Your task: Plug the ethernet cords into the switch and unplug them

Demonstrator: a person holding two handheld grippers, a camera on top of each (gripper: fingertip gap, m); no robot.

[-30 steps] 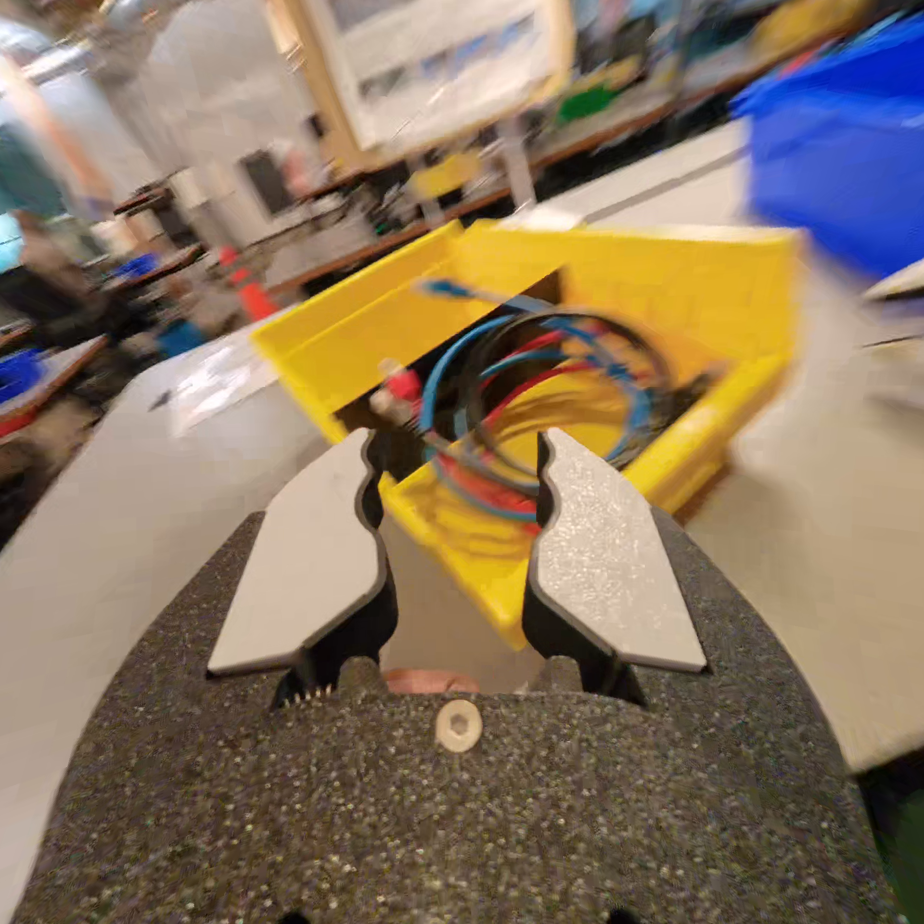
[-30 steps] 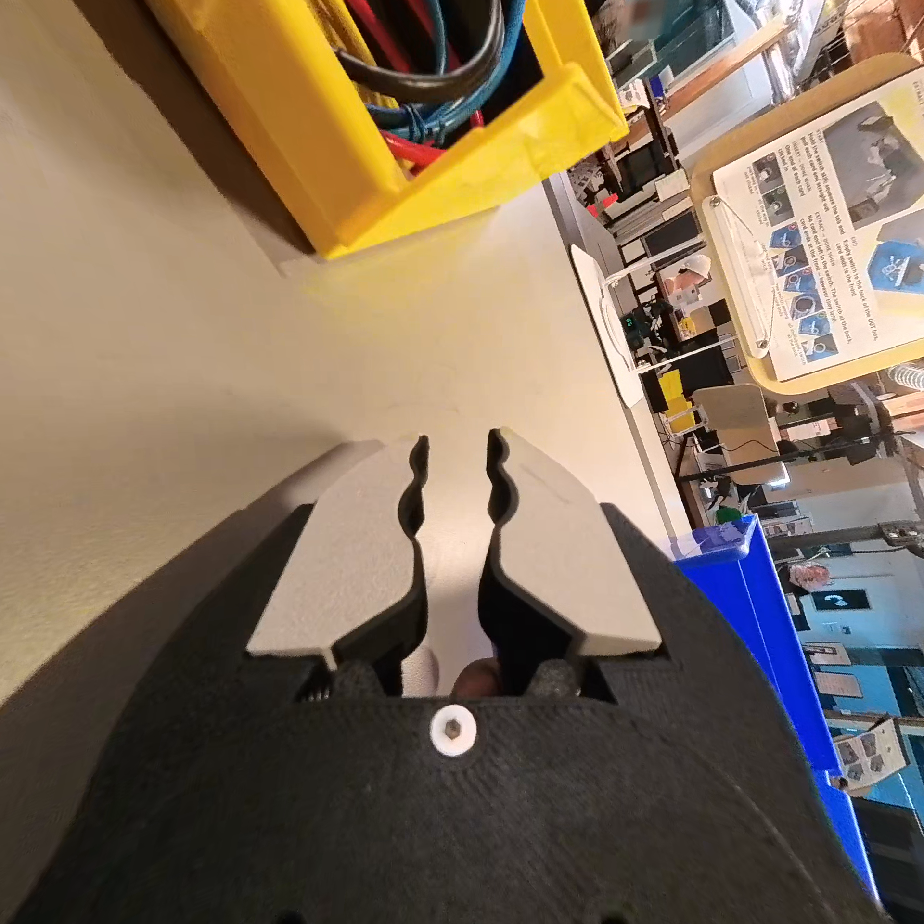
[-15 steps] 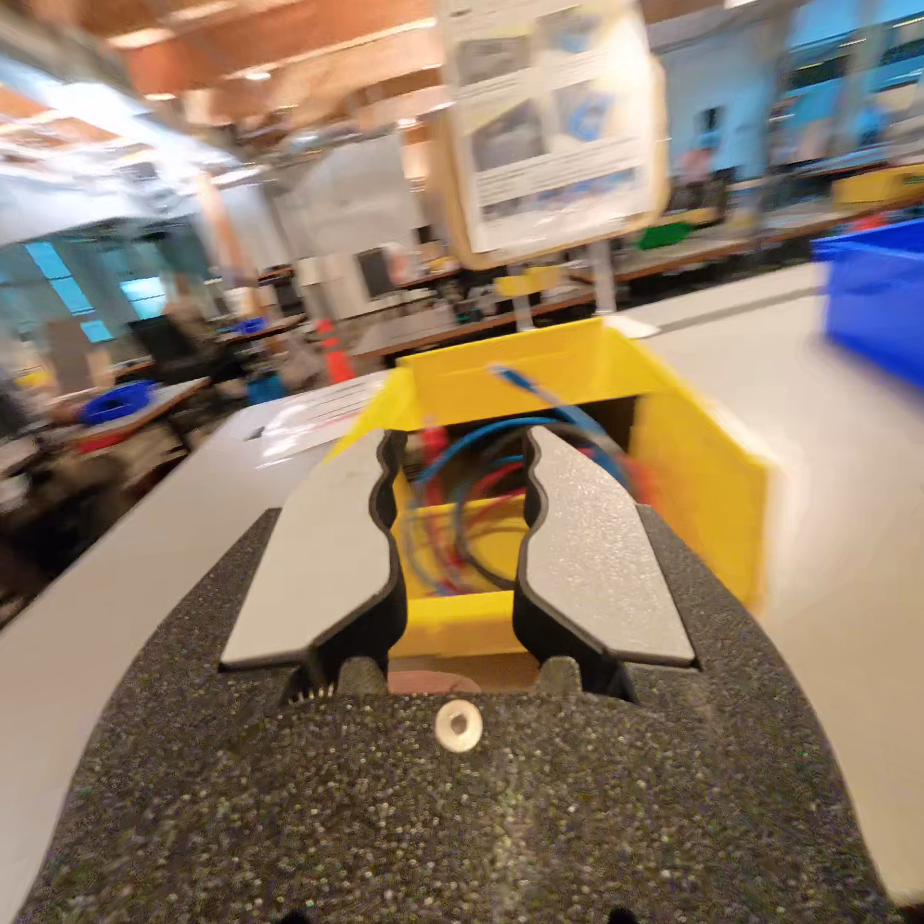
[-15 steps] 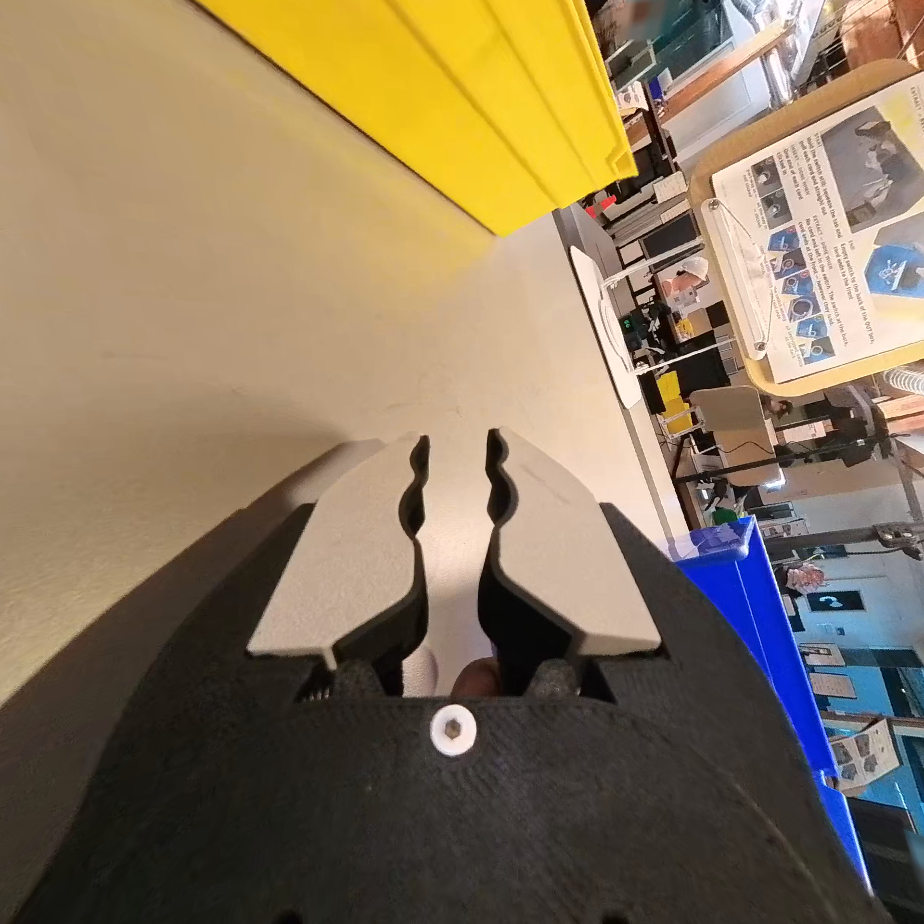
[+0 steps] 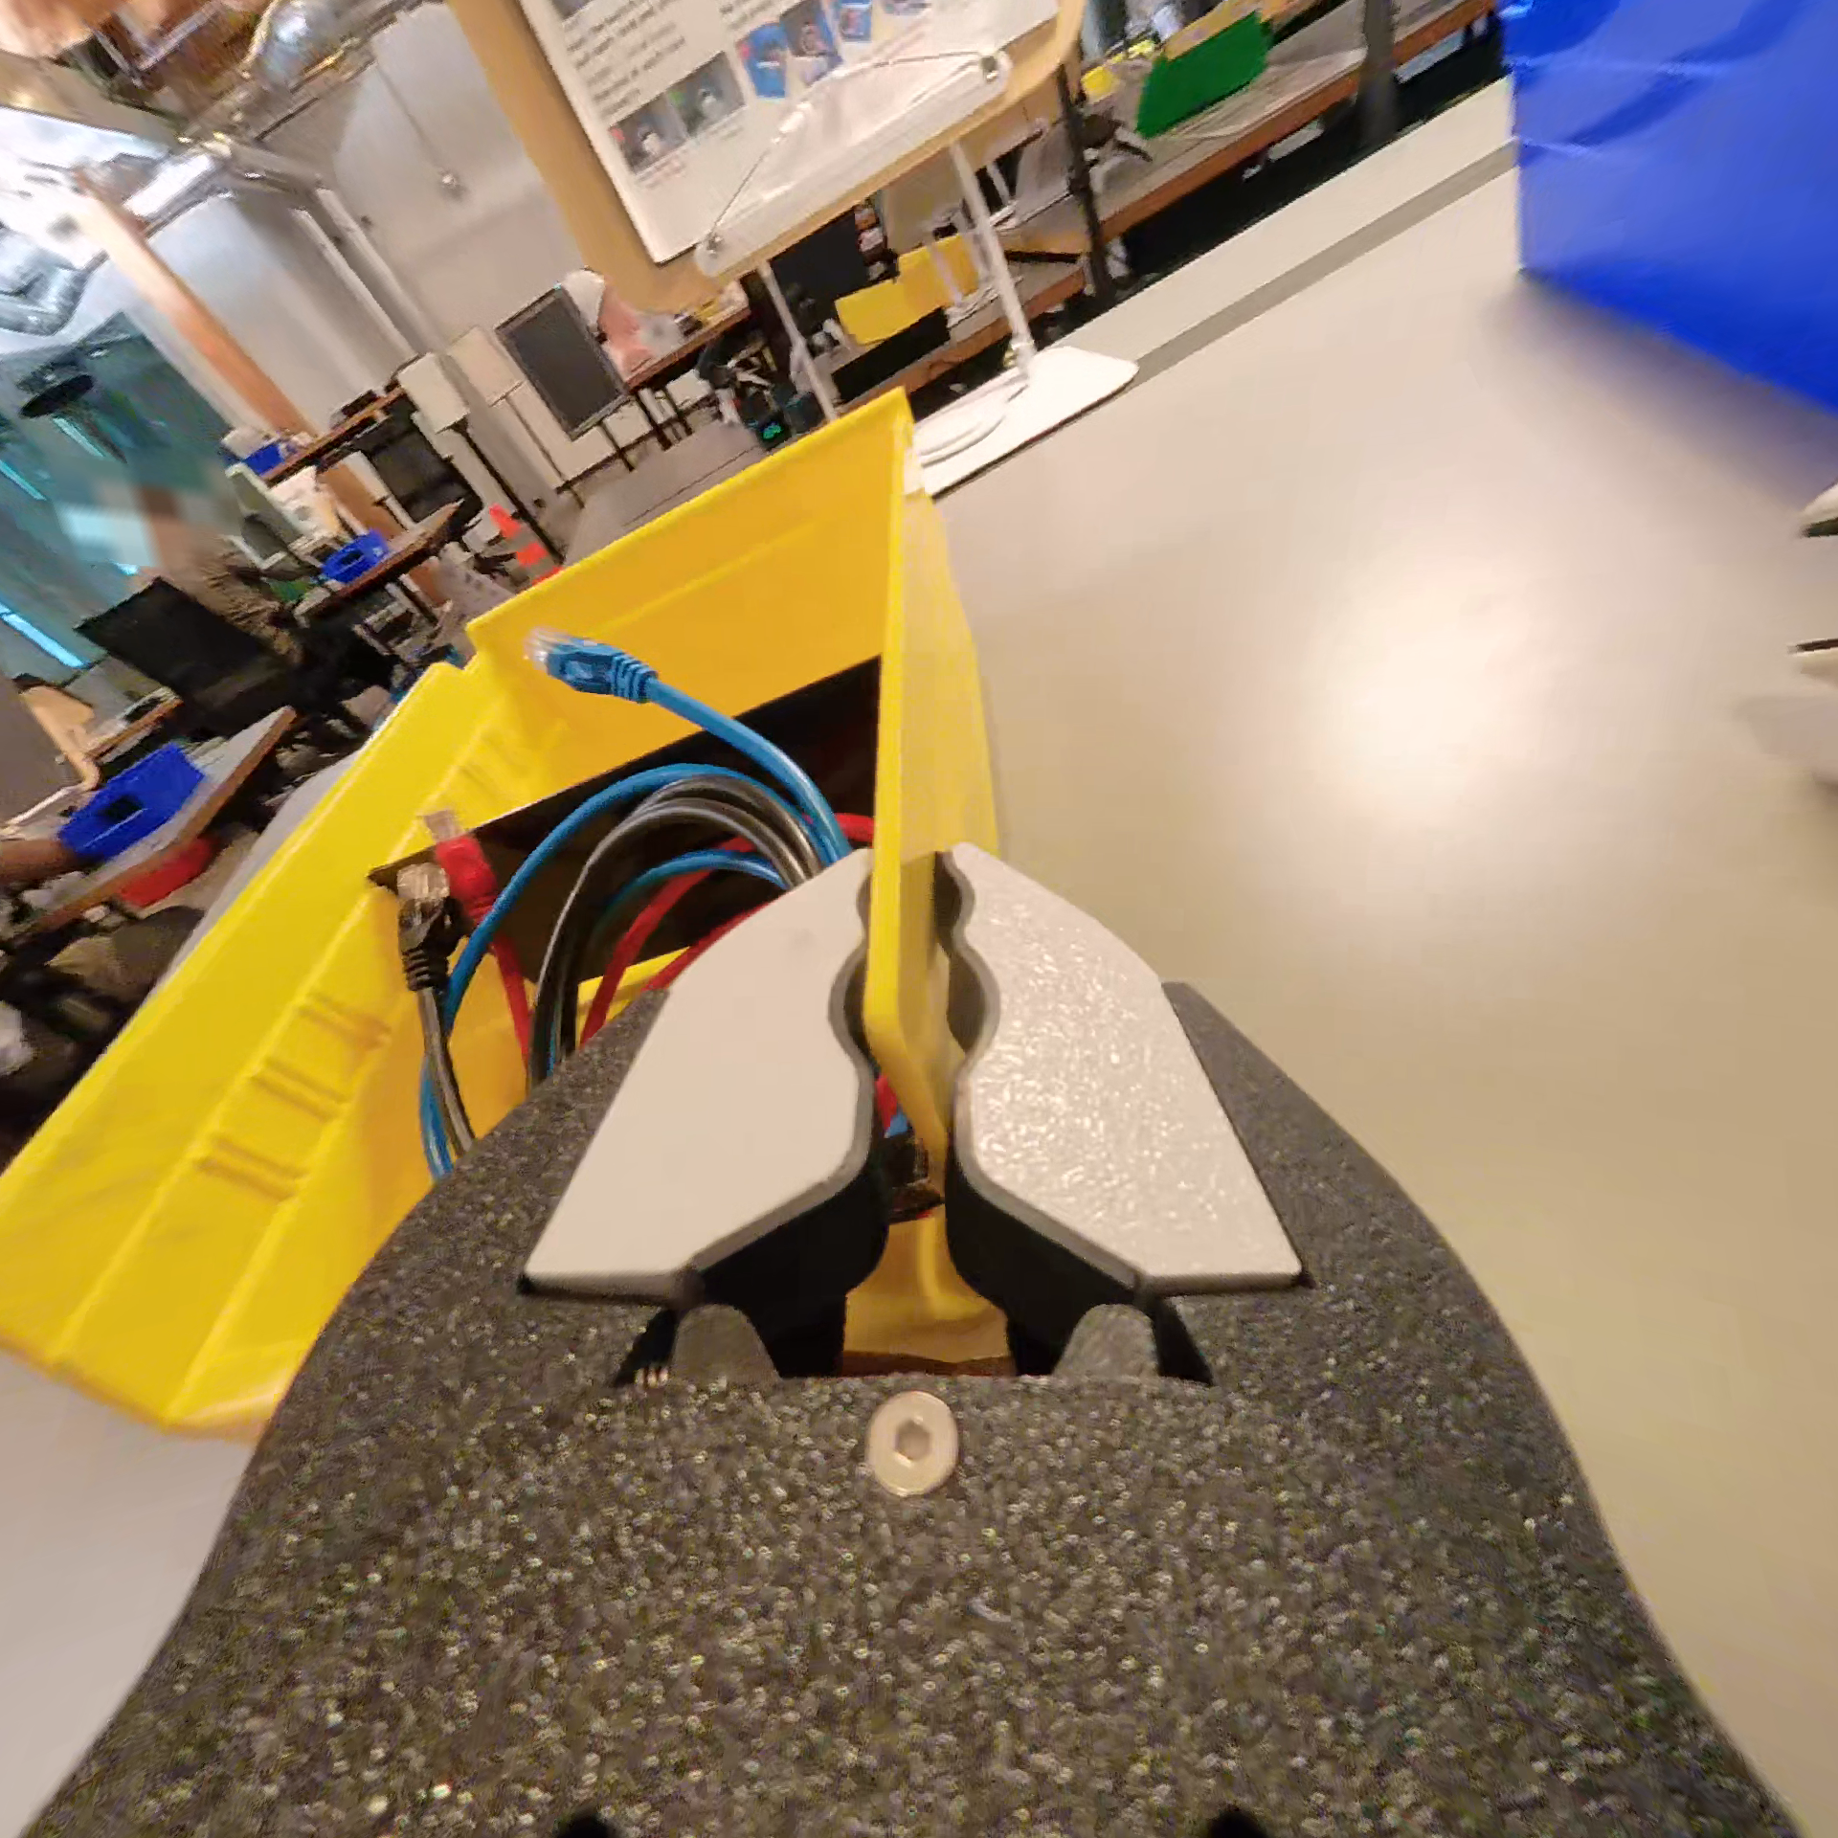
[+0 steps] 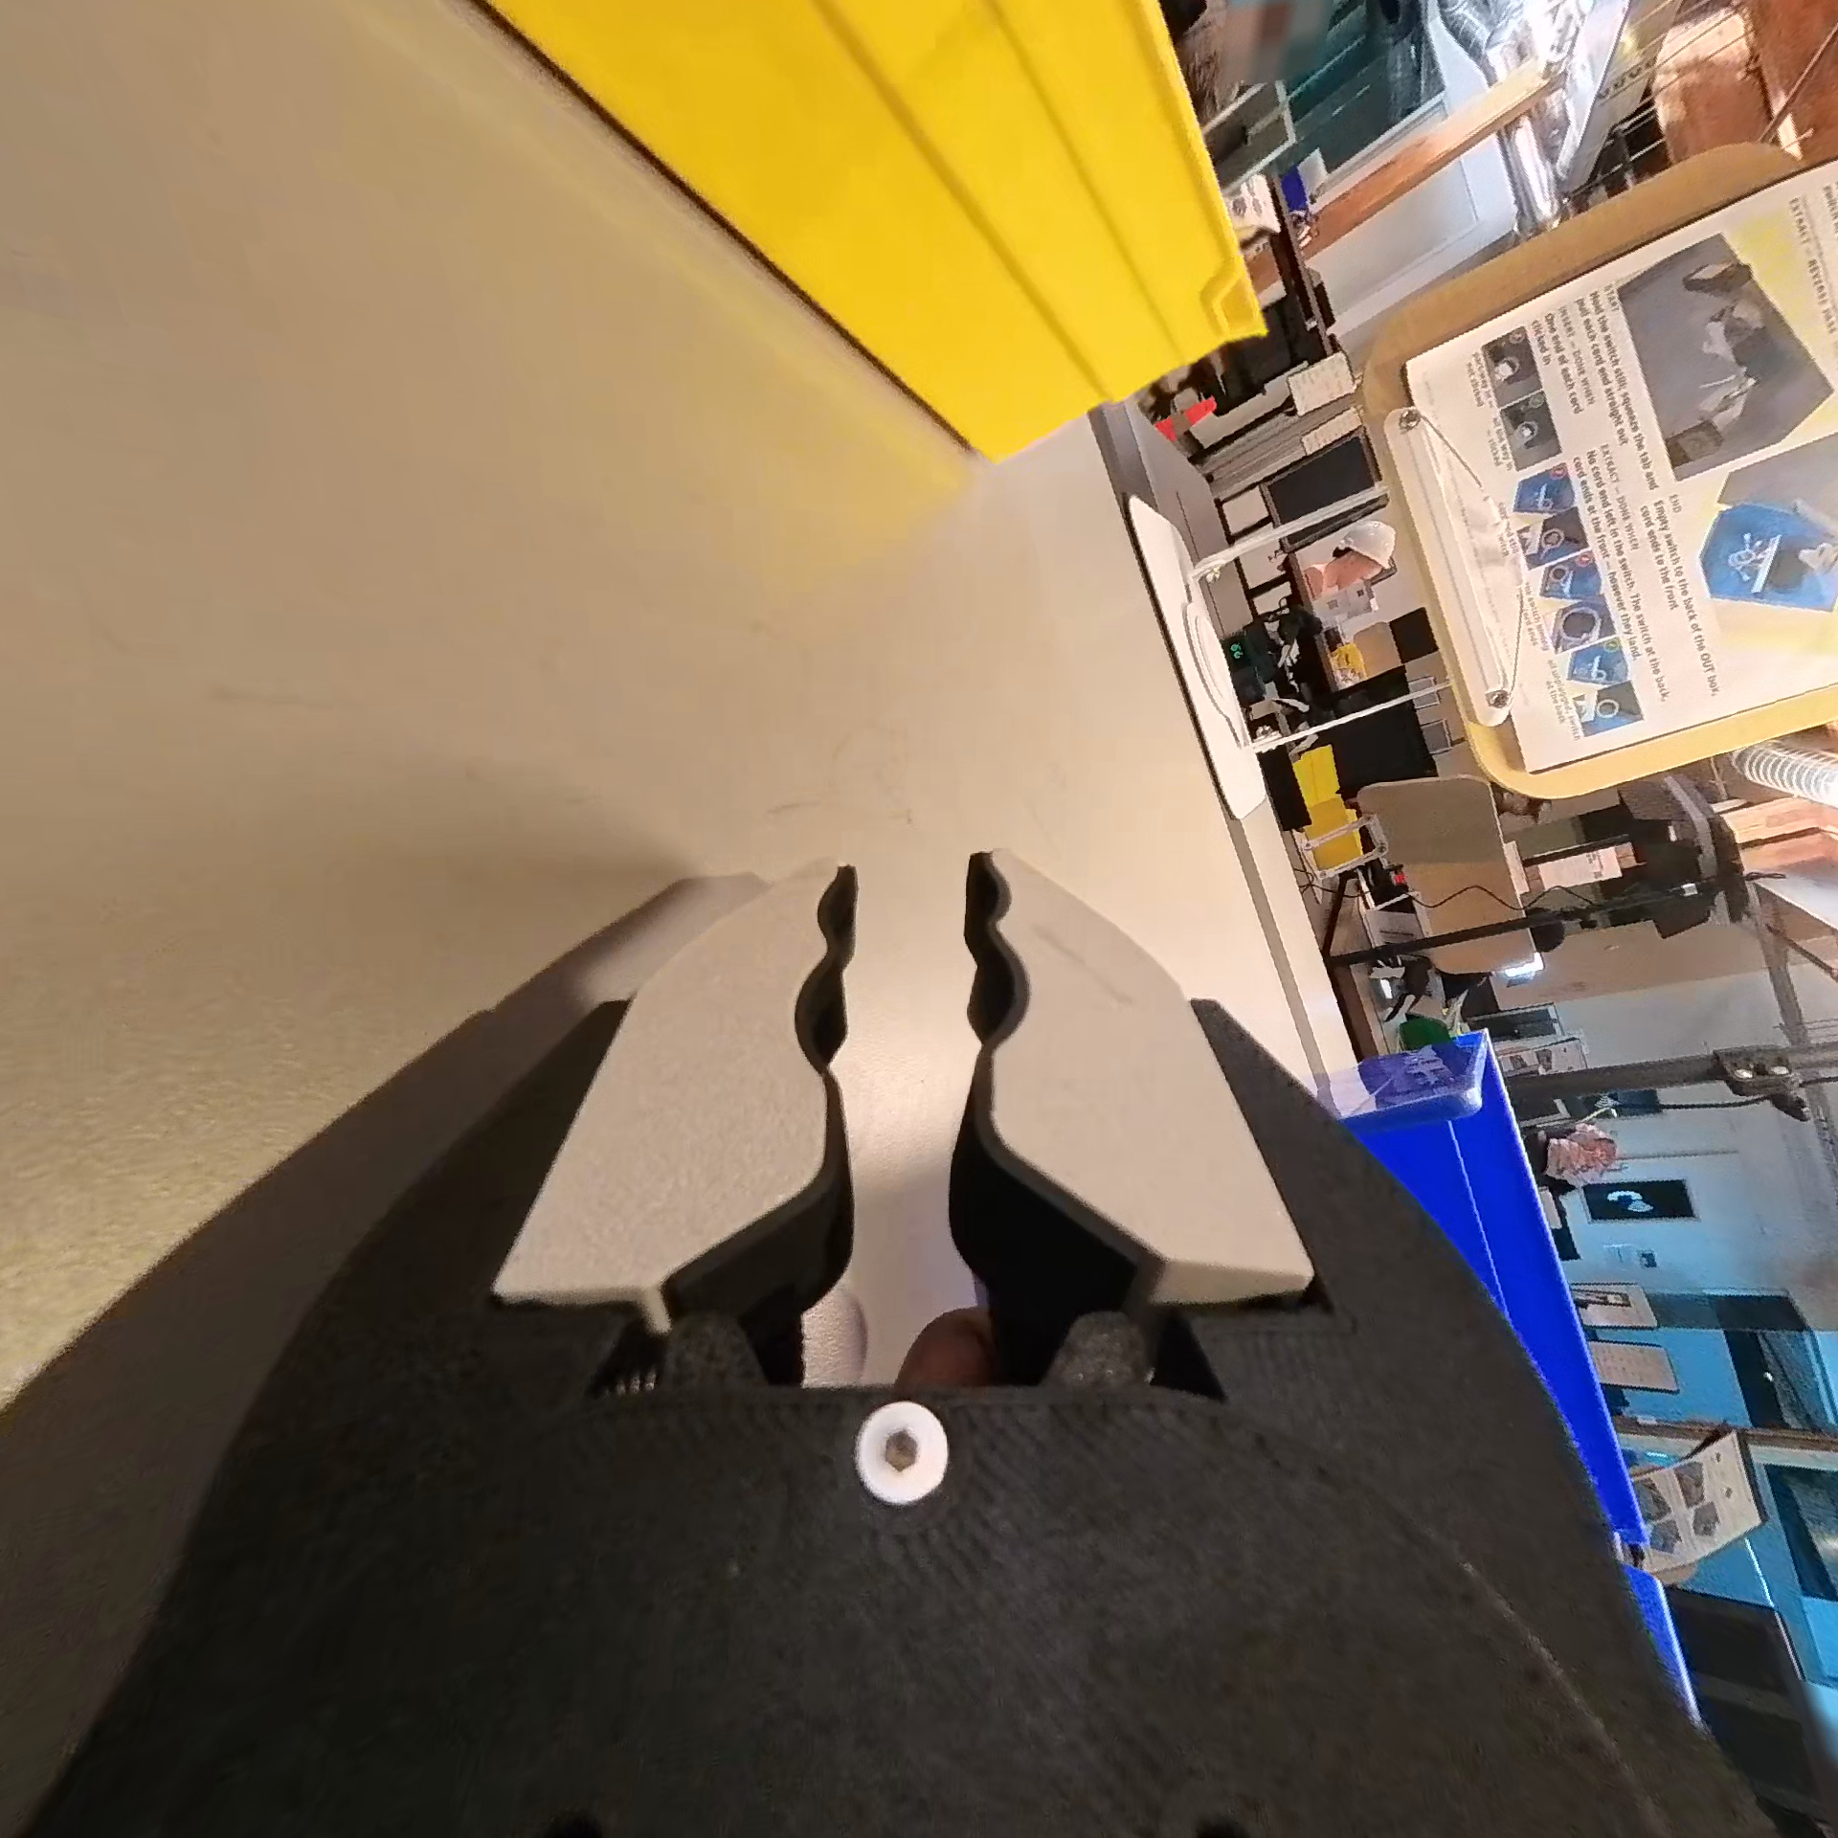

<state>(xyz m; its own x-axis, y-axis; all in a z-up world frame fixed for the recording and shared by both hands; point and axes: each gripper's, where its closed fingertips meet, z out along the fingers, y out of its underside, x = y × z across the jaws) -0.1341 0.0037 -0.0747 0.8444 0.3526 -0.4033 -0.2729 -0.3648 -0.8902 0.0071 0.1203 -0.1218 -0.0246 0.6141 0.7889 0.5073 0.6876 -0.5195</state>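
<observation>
A yellow bin [image 5: 696,597] on the table holds a tangle of ethernet cords: a blue cord [image 5: 716,716] with its plug sticking up, a red cord [image 5: 497,955] and a black cord [image 5: 428,955]. I cannot make out the switch. My left gripper [image 5: 903,875] is shut on the bin's right side wall, one finger inside and one outside. My right gripper [image 6: 910,875] is open by a narrow gap and empty, low over the bare table. The yellow bin's ribbed outer side [image 6: 945,199] shows ahead of it and to the left.
A blue bin [image 5: 1691,179] stands at the far right of the table and also shows in the right wrist view [image 6: 1492,1243]. A sign board on a white stand [image 5: 1034,388] is at the table's back edge. Bare tabletop [image 5: 1392,796] lies right of the yellow bin. My hands' fingertips stand some 20 centimeters from each other.
My left gripper has come down from in front of the bin onto its right wall and closed on it. In the right wrist view the bin has turned from open end to side. The right gripper is still.
</observation>
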